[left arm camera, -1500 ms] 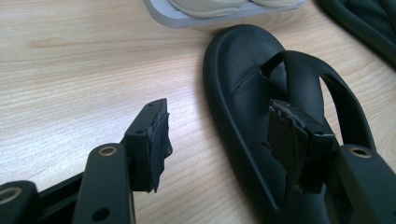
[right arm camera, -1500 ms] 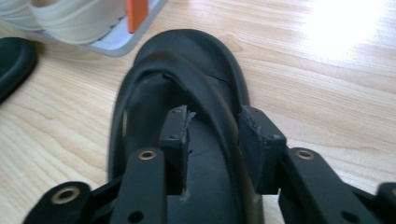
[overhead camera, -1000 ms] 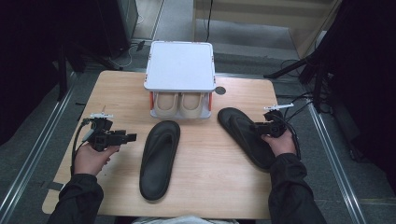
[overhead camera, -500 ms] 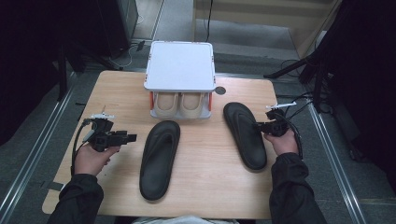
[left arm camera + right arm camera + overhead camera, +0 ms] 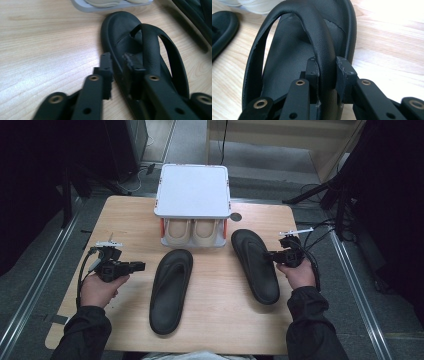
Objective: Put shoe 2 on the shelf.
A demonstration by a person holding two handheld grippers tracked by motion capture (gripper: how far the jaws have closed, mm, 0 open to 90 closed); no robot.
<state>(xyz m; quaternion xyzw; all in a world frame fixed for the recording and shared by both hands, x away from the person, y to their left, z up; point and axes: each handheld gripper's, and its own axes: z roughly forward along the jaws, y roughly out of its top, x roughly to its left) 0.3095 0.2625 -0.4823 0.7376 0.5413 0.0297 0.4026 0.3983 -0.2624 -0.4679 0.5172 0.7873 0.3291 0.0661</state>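
Right flip-flop (image 5: pixel 256 265): black, lies flat on the counter (image 5: pixel 125 220) at its right side, toe end toward the shoe rack (image 5: pixel 193 205), heel toward the person; its strap (image 5: pixel 317 37) arches up from the sole.
Right tongs (image 5: pixel 276 255): pinching the right flip-flop's strap, one jaw on each side of it in the right gripper view (image 5: pixel 325 66); the hand (image 5: pixel 296 272) is at the flip-flop's outer edge.
Left flip-flop (image 5: pixel 170 290): black, flat near the counter's middle, well apart from the right one, toe just in front of the rack.
Left tongs (image 5: pixel 140 266): held above the counter just left of the left flip-flop, jaws a narrow gap apart with nothing between them; in the left gripper view (image 5: pixel 117 60) they point across that flip-flop's edge (image 5: pixel 110 37).
Shoe rack: white flat top, at the counter's far edge; a beige pair of shoes (image 5: pixel 192 231) sits side by side on its lower shelf.
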